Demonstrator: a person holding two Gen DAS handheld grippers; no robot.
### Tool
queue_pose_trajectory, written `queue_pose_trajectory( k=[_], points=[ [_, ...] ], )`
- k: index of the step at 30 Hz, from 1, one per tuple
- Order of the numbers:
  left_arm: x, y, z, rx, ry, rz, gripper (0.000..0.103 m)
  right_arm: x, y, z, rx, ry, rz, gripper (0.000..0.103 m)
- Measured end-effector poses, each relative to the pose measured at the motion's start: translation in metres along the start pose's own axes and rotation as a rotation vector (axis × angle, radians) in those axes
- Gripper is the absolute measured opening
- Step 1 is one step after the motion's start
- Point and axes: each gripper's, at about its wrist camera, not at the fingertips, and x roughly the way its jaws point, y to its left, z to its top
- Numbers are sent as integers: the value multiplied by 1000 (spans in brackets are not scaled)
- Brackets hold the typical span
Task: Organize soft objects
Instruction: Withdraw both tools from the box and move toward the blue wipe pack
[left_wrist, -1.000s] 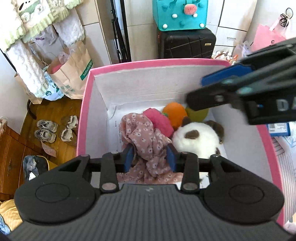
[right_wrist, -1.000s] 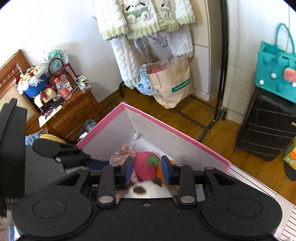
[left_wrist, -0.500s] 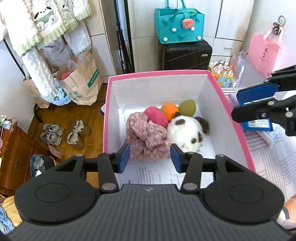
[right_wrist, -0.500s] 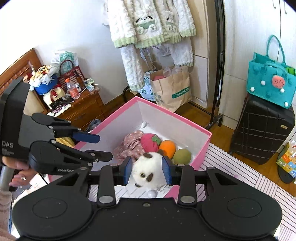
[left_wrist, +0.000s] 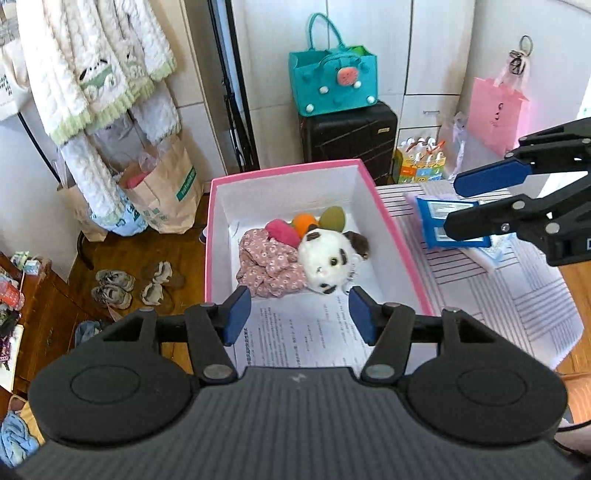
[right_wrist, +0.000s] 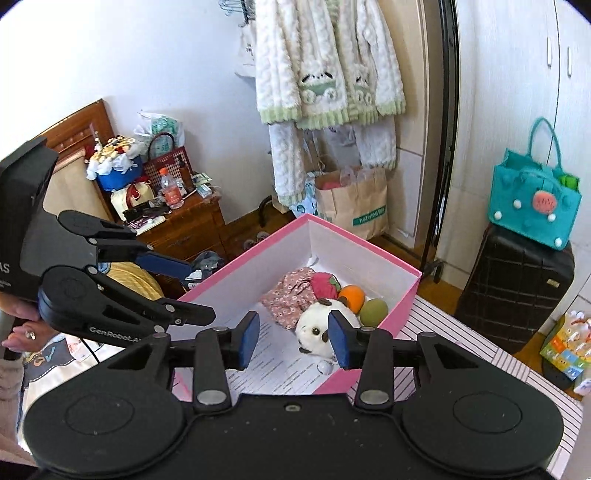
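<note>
— Where are the soft things sitting?

— All inside the pink box (left_wrist: 391, 229), bunched toward its far end. The white plush dog (left_wrist: 327, 260) with brown patches is lying nearest the middle, touching the floral cloth (left_wrist: 264, 264) on its left. Behind them, against the far wall, a red plush strawberry (left_wrist: 282, 230), an orange plush ball (left_wrist: 303, 222) and a green one (left_wrist: 332, 218) are crowding together in a row.

— Anything else in there?

— A printed sheet of paper (left_wrist: 303, 332) is lining the near half of the floor (the print is too small to read).

— And the grippers?

— The left gripper (left_wrist: 299, 314) is hanging above the near edge of the box, and its jaws have just been opening; they are standing wide with nothing between them. The right gripper (right_wrist: 291, 338) is hovering off the box's right side, its jaws also just been opening, moderately apart and empty; the dog only shows through the gap, well below.

— What is carrying the box?

— A striped cloth (left_wrist: 517, 288), with the box at its left edge. A blue packet (left_wrist: 447, 221) is lying on the cloth just right of the box.

— Any legible writing?

— "GenRobot.AI" is showing on the left gripper's arm in the right wrist view. A brown paper bag (right_wrist: 354, 206) on the floor beyond the box is carrying a green label I cannot read surely.
</note>
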Motion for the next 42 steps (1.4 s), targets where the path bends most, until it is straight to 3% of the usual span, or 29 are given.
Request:
queue_pose_trajectory(
  k=[7,11,23,26,29,38,42],
  points=[
    [-34,-18,-14,34,-29,-11,64,-44,20,-16,-70,-51,4,48],
    [-49,-28,-22,52,-50,-5,73,-65,22,-29,-68,-72,3,53],
    [-76,-62,-50,104,-66,-22,84,-111,21,-77,-72,-103,-23,60],
    [-78,-74,-58,125,-64,-40,86,-120,24,-92,-79,-102,-29,61],
    [-79,-86,-67,155,-66,-54,91,-127,22,-107,-71,-101,-24,72],
    [-60,-115,-88,174,-63,-89,95,-127,14,-159,-54,-57,-29,74],
    [-47,-125,-96,170,-64,-102,95,-127,5,-181,-39,-61,-35,89]
  ],
)
